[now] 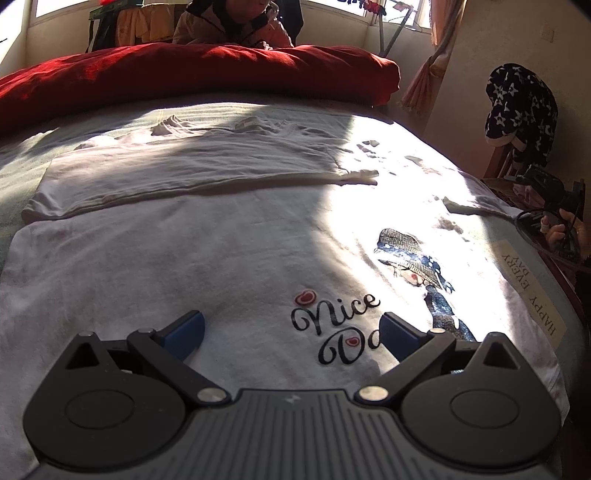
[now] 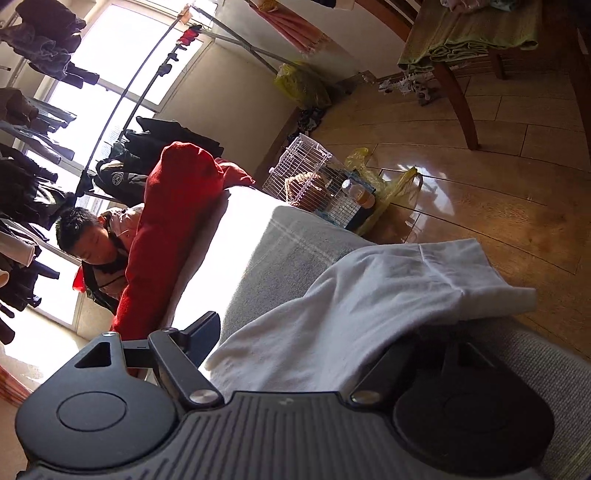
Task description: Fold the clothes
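A white T-shirt (image 1: 221, 258) with a "Nice Day" print and a girl figure lies flat on the bed, its far part folded over (image 1: 184, 170). My left gripper (image 1: 291, 328) hovers open just above the print, blue pads (image 1: 184, 332) wide apart with nothing between them. In the right wrist view a white sleeve (image 2: 369, 288) of the shirt hangs off the bed's corner and drapes across my right gripper (image 2: 306, 332). It covers the right finger. The left finger (image 2: 207, 332) stands apart from the cloth, so the jaws are wide and not pressing.
A red quilt (image 1: 184, 70) is bunched along the bed's far side, with a person (image 1: 229, 26) behind it. The grey sheet (image 2: 295, 236) ends at a wooden floor holding a wire cage (image 2: 314, 181) and yellow bags. A star-patterned garment (image 1: 517, 107) hangs on a chair at right.
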A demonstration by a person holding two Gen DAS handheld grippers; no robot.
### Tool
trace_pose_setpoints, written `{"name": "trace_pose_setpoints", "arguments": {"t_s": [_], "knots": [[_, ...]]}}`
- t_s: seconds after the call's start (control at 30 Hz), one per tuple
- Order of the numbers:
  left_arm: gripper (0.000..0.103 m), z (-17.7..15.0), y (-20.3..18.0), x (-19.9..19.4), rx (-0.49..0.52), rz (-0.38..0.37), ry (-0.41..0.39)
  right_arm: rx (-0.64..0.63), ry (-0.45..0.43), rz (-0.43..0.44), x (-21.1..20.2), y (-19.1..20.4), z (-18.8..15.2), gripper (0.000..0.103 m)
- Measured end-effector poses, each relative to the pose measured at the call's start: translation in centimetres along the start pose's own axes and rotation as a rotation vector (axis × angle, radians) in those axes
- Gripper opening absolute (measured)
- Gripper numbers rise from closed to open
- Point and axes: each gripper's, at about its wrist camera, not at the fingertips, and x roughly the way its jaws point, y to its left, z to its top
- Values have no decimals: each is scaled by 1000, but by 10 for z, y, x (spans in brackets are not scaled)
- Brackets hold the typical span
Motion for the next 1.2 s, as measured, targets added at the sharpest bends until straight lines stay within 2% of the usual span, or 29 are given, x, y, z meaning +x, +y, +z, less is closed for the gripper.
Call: {"name": "trace_pose_setpoints", "arguments": {"t_s": [0.13,0.4,0.7,0.9,1.2], "knots": [[100,0,1,-1,-7,-8,-3,28,-25,10,1,2,0,81],[100,-2,4,-4,-19,-21,-8,6,-20,117,-7,21,-2,81],[100,-2,12,-12,-52,-45,-14,-45,46,219,-6,63,-16,80],[100,-1,24,-26,-57,-24,-45,-28,109,292,4,92,-38,80],[100,-7,50,-53,-105,-2,-83,-3,156,323,21,125,-65,80]]}}
